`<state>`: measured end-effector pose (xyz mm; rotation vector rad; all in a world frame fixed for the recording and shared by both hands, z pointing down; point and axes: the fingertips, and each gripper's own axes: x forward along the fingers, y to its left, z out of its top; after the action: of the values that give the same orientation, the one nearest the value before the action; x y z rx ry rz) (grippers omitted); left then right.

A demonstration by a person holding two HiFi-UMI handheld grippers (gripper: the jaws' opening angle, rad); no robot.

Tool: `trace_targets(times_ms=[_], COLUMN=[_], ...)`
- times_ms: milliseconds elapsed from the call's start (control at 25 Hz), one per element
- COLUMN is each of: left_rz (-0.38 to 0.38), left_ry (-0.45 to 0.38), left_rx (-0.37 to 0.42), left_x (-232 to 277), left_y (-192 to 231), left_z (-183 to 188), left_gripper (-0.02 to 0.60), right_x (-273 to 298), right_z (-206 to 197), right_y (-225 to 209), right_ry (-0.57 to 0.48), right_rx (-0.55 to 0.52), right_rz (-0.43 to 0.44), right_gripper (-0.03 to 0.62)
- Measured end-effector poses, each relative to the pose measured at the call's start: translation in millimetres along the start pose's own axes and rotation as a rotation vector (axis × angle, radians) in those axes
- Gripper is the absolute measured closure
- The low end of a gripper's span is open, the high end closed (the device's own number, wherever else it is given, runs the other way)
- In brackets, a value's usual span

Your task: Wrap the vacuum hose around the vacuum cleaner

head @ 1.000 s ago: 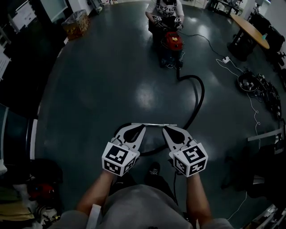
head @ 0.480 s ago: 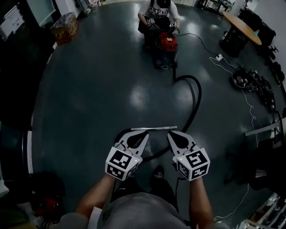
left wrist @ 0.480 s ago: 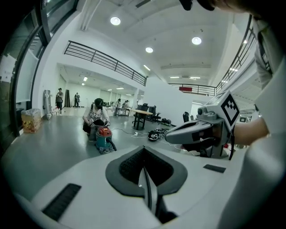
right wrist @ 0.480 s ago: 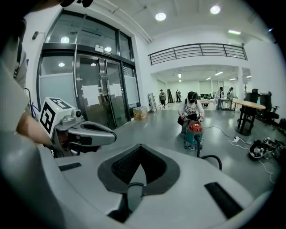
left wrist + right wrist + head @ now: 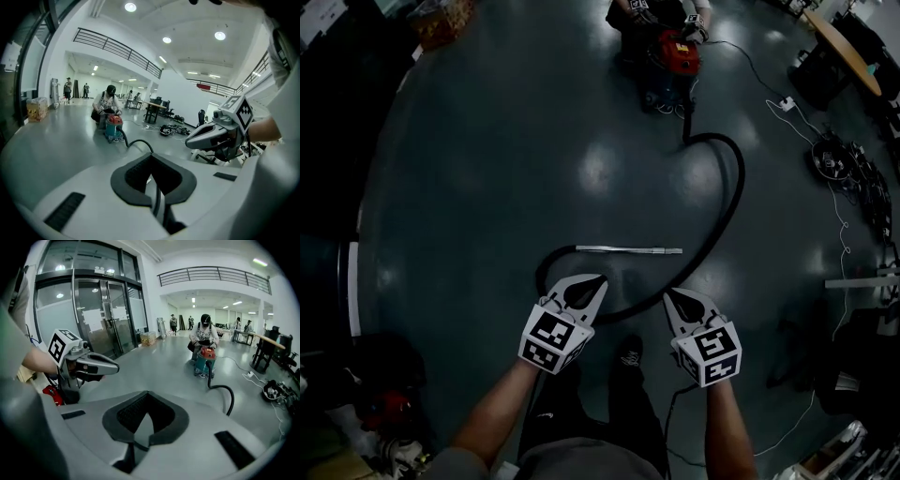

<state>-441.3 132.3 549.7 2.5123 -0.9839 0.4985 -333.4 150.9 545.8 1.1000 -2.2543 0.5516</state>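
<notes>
We hold both tools low over the floor [image 5: 487, 169], side by side and near us. The left tool [image 5: 600, 280] and the right tool [image 5: 667, 293] each have their jaws pressed together with nothing between them. The hose [image 5: 735, 187] starts at the vacuum [image 5: 673, 58], far from us and a little to the right, where a person [image 5: 661, 7] crouches over it. From there the hose swings right in a wide bow and comes back toward us. In the head view it passes between the two tool tips and behind the left tool. It then curls up on the left to meet the wand [image 5: 628, 249], which lies flat and crosswise just beyond both tips. As far as we can see, neither tool touches the hose or the wand; their own views show only closed pads with floor ahead. Left of the hose the floor is wide and open, out to a box [image 5: 441, 21] at the far left edge. The right is tighter: a bench [image 5: 836, 45] stands at the far right, a power strip [image 5: 785, 101] lies between it and the vacuum, and cables [image 5: 848, 183] lie heaped along the right edge, well apart from the hose's bow.
</notes>
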Motion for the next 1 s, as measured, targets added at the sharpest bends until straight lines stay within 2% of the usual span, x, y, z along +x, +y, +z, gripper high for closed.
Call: trace_targets(times_ms=[320,720,920,1000], left_rz=[0.029,-0.038,-0.026,-0.018], left_ry=[0.125,0.206,0.257,0.270], left_rx=[-0.065,-0.045,-0.053,-0.067], left_x=[71,185,231,247], left_y=[40,85,109,124], left_z=[-110,-252,-321,-342], left_gripper=[0.574,0.574,0.574,0.574], right_x=[99,241,292,317], right_z=[-110,-230,-293,-313], right_y=[-35,-87,-105,-112], right_ry=[0.176,0.205,0.230,0.240], right_rx=[-0.031,-0.129,-0.140,-0.154], right_rz=[0.067,0.035,0.019,0.024], right_gripper=[0.591,0.589,0.584,0.555])
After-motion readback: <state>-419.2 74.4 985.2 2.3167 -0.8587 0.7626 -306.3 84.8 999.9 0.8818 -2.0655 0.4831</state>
